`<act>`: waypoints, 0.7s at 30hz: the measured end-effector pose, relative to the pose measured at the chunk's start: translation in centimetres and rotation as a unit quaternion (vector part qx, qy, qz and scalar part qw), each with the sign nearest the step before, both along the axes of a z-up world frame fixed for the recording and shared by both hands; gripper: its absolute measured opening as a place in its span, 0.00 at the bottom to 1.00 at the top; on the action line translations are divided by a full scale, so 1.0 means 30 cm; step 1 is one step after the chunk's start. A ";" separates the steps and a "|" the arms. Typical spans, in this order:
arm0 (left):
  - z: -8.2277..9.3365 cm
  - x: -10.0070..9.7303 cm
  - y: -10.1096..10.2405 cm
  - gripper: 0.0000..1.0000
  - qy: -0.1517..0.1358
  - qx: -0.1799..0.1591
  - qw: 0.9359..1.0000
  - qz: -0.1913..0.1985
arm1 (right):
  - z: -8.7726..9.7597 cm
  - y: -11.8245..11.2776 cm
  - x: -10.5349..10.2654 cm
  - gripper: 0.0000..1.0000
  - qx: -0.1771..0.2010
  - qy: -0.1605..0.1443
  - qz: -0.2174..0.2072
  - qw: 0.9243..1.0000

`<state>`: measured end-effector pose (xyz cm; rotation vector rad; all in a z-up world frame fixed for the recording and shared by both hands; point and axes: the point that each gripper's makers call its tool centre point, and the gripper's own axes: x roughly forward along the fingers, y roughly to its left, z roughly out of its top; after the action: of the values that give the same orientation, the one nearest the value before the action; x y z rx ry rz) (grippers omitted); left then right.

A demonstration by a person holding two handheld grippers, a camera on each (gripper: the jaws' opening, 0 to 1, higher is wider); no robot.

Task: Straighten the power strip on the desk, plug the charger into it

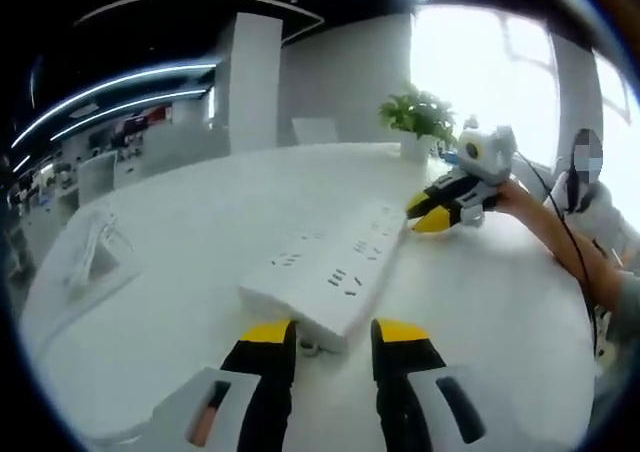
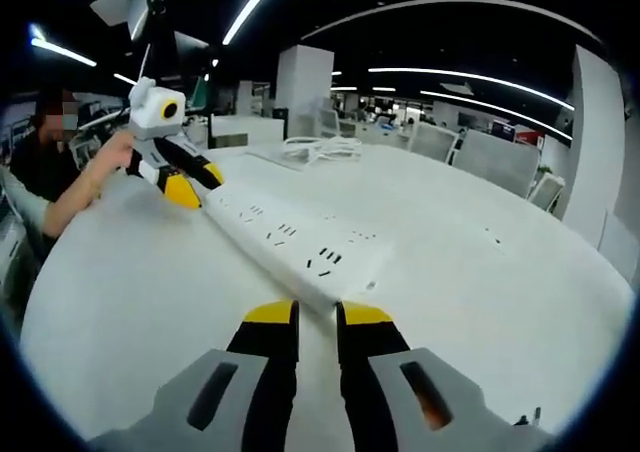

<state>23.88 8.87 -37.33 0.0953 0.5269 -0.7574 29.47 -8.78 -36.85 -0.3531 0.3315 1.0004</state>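
In the left gripper view, the left tool [image 1: 335,334] is seen parted, holding nothing, at one end of the power strip [image 1: 330,262] on the counter [image 1: 180,272]. In the right gripper view, the right tool [image 2: 316,315] is seen nearly closed, empty, at the strip's other end. Uneven pushes could skew the strip.

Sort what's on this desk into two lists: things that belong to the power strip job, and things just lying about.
For the job:
- power strip, lying on the desk
- left claw, at one end of it
- right claw, at the other end

Lying about:
- potted plant
- coiled white cable
- white stand

No charger can be identified.
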 end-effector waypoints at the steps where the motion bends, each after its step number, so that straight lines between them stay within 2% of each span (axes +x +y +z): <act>1: 0.000 -0.001 0.002 0.31 -0.001 0.002 1.000 0.000 | 0.000 0.001 -0.001 0.14 -0.001 0.000 0.002 1.000; 13: -0.001 0.003 0.028 0.31 0.005 -0.006 1.000 0.015 | -0.004 0.028 -0.039 0.12 -0.005 0.000 0.023 1.000; 21: -0.002 0.006 0.031 0.31 0.006 -0.007 1.000 0.019 | -0.005 0.030 -0.036 0.12 -0.003 0.002 0.022 1.000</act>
<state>24.07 9.80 -37.37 0.0670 0.5340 -0.7258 28.38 -7.89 -37.01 -0.3650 0.3323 1.0430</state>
